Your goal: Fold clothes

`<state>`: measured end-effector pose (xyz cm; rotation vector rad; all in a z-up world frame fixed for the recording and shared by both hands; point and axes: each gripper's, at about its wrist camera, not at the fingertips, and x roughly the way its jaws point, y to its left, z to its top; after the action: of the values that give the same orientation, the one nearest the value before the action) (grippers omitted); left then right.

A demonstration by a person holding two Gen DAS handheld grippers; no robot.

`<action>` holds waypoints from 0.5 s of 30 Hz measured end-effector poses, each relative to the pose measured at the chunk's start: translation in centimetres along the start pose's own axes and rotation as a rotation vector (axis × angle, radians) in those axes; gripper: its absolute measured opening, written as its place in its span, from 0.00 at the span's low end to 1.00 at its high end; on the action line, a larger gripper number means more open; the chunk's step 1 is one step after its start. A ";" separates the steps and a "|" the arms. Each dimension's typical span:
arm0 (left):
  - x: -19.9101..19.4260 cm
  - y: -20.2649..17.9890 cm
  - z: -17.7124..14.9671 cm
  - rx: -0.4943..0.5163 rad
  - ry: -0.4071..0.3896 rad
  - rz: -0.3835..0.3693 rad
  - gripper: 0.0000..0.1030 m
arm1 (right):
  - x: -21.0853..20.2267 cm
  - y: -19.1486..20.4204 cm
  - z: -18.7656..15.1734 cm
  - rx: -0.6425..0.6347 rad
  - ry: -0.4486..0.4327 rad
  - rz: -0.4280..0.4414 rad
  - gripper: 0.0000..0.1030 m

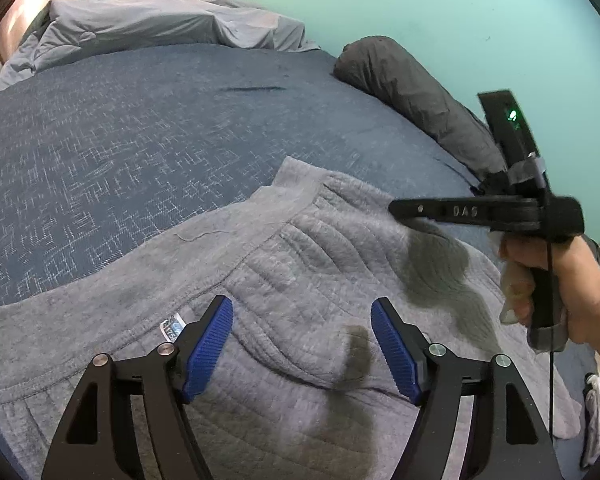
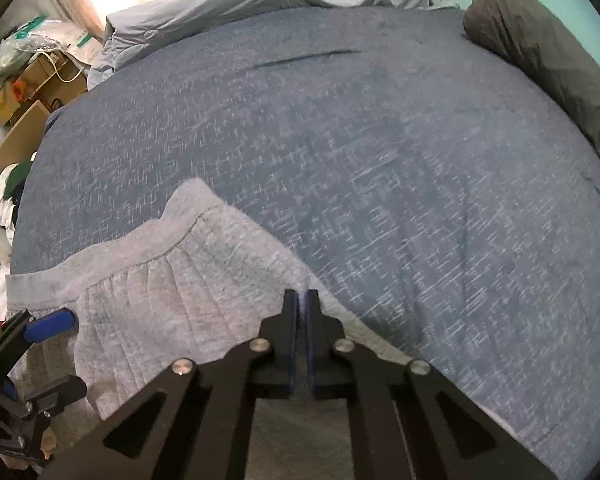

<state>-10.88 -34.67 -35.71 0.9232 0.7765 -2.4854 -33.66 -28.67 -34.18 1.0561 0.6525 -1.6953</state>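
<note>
Two grippers over the bed, and they don't match. Left gripper (image 1: 302,344) has its blue pads spread wide with nothing pinched, hovering just above the grey quilted sweatpants (image 1: 308,264). Right gripper (image 2: 302,320) is closed tight, pads together right over the garment's right-hand edge; can't tell if any fabric is caught. A hand (image 1: 572,280) holds its handle. Sweatpants lie flat at the near edge of the blue bedspread (image 2: 380,160), waistband pointing toward the middle. Dark grey pillow (image 1: 412,80) sits along the right edge, light blue bedding (image 1: 160,20) bunched at the far end.
</note>
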 end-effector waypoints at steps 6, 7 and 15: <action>-0.1 0.0 0.0 0.000 -0.018 0.000 0.84 | -3.3 -0.6 1.6 -0.004 -0.119 -0.080 0.02; -0.1 -0.1 0.0 0.004 -0.021 -0.001 0.84 | -3.9 -0.7 1.9 -0.003 -0.141 -0.094 0.02; -0.2 -0.4 0.0 0.020 -0.025 0.001 0.84 | -4.3 -2.7 3.6 0.054 -0.182 -0.216 0.02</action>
<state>-10.92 -34.36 -35.43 0.8975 0.7441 -2.5035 -36.85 -28.65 -28.81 0.8805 0.6233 -1.9799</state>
